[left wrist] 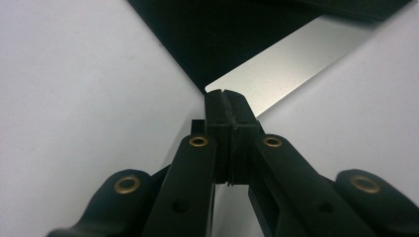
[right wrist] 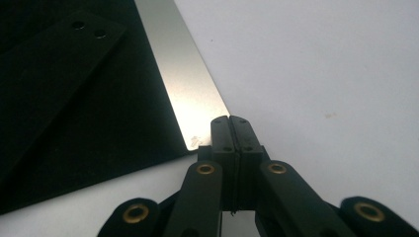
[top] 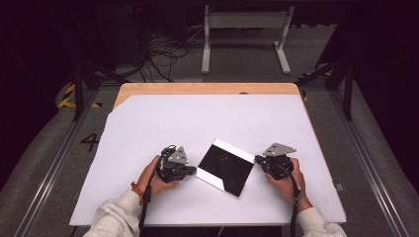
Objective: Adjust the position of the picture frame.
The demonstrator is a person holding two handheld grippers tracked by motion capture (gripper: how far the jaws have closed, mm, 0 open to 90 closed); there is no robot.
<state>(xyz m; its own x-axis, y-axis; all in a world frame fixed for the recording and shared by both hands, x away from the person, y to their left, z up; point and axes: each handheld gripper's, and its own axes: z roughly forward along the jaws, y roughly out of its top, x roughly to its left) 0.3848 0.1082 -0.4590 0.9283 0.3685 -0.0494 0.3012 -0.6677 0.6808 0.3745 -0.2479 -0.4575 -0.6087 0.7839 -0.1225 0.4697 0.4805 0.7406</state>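
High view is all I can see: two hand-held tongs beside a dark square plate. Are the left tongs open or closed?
Observer: Closed. The left gripper view shows the left tongs with both jaws pressed together.
Operator: Touching the plate?
Observer: Their tip sits right at the corner of the plate's silver strip; I cannot confirm contact.
Operator: And the right ones?
Observer: The right tongs are closed too, at the end of the other silver strip.

Evenly lit from above on the white sheet [top: 148, 128]; dark and murky beyond the bench [top: 207, 89]. Soft, slightly grainy in the high view. Bright sheen on the silver strip [left wrist: 291, 69] in both gripper views; near jaws blurred, faint shadows beneath.
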